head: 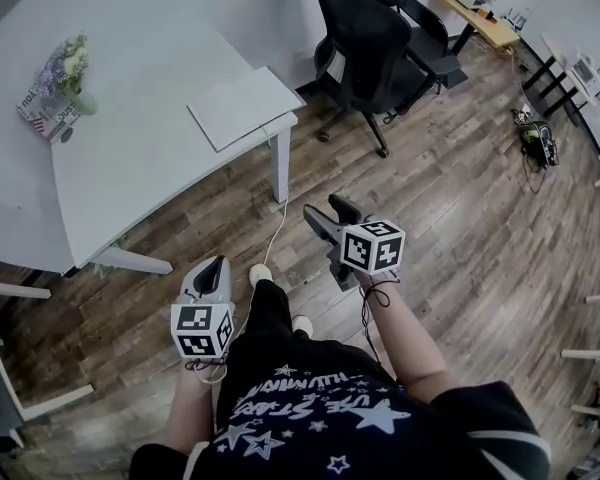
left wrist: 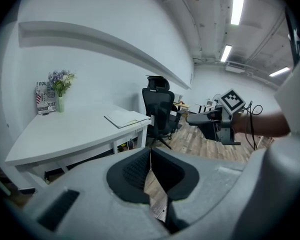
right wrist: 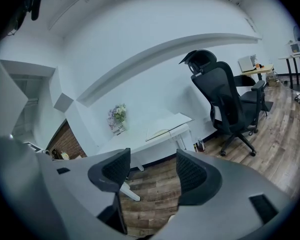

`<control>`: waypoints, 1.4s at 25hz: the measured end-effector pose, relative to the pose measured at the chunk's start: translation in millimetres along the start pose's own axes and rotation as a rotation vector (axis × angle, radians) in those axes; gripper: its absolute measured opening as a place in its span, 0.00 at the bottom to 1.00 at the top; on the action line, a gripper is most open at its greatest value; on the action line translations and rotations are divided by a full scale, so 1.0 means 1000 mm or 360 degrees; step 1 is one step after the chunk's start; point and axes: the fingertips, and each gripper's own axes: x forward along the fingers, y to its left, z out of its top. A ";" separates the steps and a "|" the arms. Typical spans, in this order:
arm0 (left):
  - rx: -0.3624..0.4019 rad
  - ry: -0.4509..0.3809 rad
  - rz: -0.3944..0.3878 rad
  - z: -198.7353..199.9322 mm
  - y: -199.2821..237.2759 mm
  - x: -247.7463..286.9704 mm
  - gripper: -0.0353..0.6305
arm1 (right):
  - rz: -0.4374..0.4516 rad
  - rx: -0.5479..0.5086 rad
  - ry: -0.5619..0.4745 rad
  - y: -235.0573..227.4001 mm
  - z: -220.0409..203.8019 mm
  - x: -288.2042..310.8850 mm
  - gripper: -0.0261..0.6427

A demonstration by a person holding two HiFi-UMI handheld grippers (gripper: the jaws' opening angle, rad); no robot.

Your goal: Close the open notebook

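Grey left gripper jaws pressed together, empty. White flat notebook at right-end corner of white desk; black office chair beyond.

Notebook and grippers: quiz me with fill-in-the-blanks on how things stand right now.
1. The left gripper has its jaws ____ with nothing between them.
2. The right gripper has its jaws ____ and empty.
3. The notebook lies on the white ____, touched by neither gripper.
Missing words: shut; open; desk.
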 end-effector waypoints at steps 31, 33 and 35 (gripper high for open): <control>-0.0087 0.0027 -0.0074 0.099 0.175 0.206 0.09 | -0.0350 0.0246 0.0027 -0.138 0.120 0.212 0.41; -0.0096 0.0045 -0.0052 0.099 0.175 0.211 0.09 | -0.0348 0.0245 0.0050 -0.149 0.123 0.220 0.41; -0.0105 0.0059 -0.0013 0.099 0.176 0.215 0.09 | -0.0335 0.0242 0.0071 -0.161 0.126 0.229 0.41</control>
